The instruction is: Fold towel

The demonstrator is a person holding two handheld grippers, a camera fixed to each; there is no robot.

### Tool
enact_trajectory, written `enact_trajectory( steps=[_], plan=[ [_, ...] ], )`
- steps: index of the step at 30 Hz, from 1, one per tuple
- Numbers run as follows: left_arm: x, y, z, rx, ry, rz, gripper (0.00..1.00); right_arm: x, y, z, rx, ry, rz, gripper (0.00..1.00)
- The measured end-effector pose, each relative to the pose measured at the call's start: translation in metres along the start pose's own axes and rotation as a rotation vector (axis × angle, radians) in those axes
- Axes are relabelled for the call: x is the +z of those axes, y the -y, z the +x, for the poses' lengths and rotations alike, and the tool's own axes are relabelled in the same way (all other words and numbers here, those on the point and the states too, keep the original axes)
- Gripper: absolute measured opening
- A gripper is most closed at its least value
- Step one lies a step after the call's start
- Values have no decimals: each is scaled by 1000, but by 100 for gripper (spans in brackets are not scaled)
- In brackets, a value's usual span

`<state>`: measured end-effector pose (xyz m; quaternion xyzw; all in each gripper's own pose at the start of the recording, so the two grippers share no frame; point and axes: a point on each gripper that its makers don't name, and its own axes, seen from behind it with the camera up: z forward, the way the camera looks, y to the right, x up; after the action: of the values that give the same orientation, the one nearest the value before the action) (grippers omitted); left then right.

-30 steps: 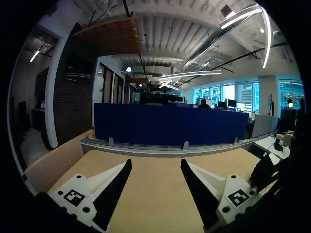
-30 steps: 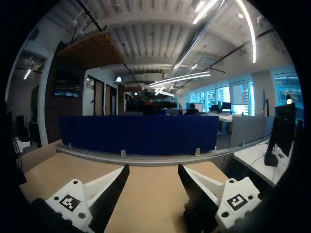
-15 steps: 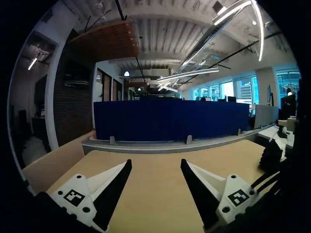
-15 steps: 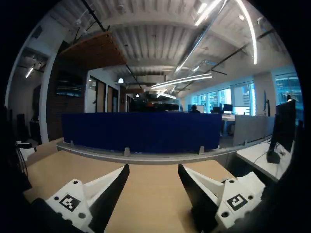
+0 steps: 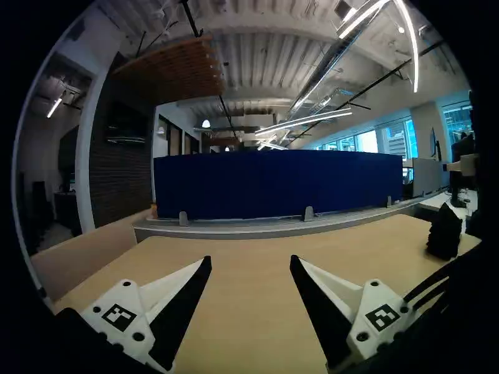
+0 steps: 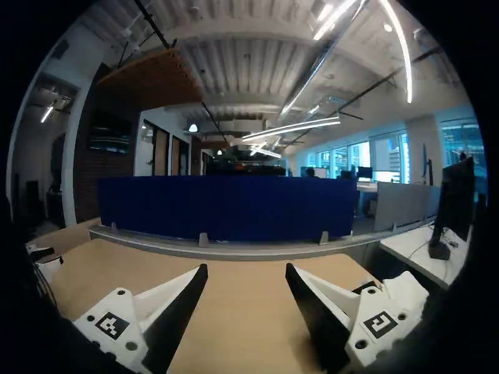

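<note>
The left gripper (image 5: pixel 249 258) has two wedge-shaped fingers (image 5: pixel 349 293) of white plastic. Each tapers to a point, is faced on its inner side with a flat black pad (image 5: pixel 181 305), and carries a small square black-and-white marker (image 5: pixel 118 316) with round screw holes (image 5: pixel 126 283) set around it. The right gripper (image 6: pixel 245 267) is built the same way, with white tapered fingers (image 6: pixel 340 296), black inner faces, a square coded tag (image 6: pixel 379 324) on each, and dark screw holes close by.
</note>
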<state>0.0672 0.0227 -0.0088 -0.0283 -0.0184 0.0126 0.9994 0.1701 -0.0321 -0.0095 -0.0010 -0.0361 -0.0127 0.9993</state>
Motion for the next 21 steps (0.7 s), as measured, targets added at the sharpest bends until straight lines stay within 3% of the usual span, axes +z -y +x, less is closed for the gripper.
enact_trajectory(
  steps=[21],
  plan=[
    [11,12,-59,-23,-31,25,93,12,-1,-34,-42,1,-15,97]
  ],
)
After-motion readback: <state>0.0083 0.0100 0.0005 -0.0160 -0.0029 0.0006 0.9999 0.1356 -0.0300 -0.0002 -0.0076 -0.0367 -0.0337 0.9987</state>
